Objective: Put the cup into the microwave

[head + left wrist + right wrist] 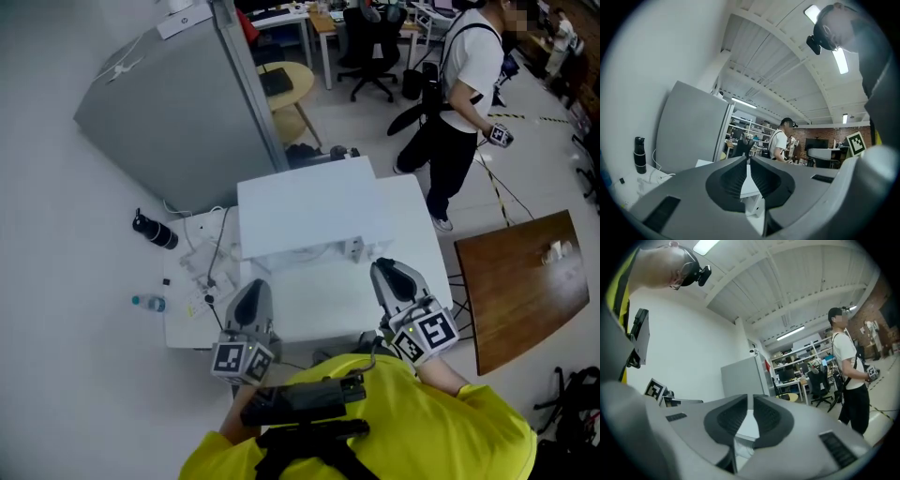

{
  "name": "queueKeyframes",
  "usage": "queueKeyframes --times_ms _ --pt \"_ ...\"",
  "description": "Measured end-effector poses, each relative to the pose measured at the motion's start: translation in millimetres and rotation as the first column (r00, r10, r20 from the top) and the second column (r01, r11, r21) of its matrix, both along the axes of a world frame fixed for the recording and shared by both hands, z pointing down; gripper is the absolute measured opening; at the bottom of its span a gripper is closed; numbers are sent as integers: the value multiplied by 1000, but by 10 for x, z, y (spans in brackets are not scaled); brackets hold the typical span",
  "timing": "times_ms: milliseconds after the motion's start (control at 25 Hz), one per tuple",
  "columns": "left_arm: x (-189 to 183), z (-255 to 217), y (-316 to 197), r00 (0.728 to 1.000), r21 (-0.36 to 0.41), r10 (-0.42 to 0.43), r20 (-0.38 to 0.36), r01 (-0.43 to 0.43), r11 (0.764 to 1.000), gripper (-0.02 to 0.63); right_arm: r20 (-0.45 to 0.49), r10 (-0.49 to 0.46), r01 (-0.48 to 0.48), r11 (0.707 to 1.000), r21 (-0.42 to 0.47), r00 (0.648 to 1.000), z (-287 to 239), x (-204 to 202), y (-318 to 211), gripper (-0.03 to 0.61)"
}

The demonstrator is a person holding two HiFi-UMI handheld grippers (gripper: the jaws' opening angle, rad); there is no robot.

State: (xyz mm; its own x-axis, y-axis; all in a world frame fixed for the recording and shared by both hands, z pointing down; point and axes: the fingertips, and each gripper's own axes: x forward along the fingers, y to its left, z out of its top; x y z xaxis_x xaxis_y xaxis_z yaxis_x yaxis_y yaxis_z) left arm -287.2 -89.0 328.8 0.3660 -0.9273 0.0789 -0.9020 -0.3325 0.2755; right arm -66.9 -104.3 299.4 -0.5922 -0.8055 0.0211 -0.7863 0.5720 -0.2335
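Note:
A white box-shaped appliance, apparently the microwave, stands on a white table in front of me. No cup shows in any view. In the head view my left gripper is at the table's near edge on the left. My right gripper is on the right, over the table just before the appliance. Both point level, away from me. In the left gripper view the left gripper has its pads almost touching with nothing between them. The right gripper looks the same in its own view.
A tall grey cabinet stands at the back left. A black bottle, a small water bottle and cables lie left of the appliance. A brown tabletop is to the right. A person stands behind.

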Motion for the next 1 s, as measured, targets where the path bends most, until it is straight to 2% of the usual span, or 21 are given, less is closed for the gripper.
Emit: queueKeyframes --times_ms 40,280,480,720,1000 --pt "-13 6 -5 1000 0 -6 2 6 1000 18 6 -1 1 1000 1 1000 -8 9 -9 8" --pt "25 58 -27 1000 -3 -12 15 12 1000 18 -16 -36 36 999 -17 999 72 -27 22 7" --pt "-41 194 -73 998 -32 -60 -4 59 998 18 -13 -33 32 997 -75 999 268 -72 -22 6" --pt "-51 164 -43 1000 -6 -22 -10 21 1000 18 -19 -88 86 992 -92 996 346 -240 -25 6" --pt "-18 230 21 998 -31 35 -42 -37 999 5 -12 -112 110 988 -110 994 400 -353 0 6"
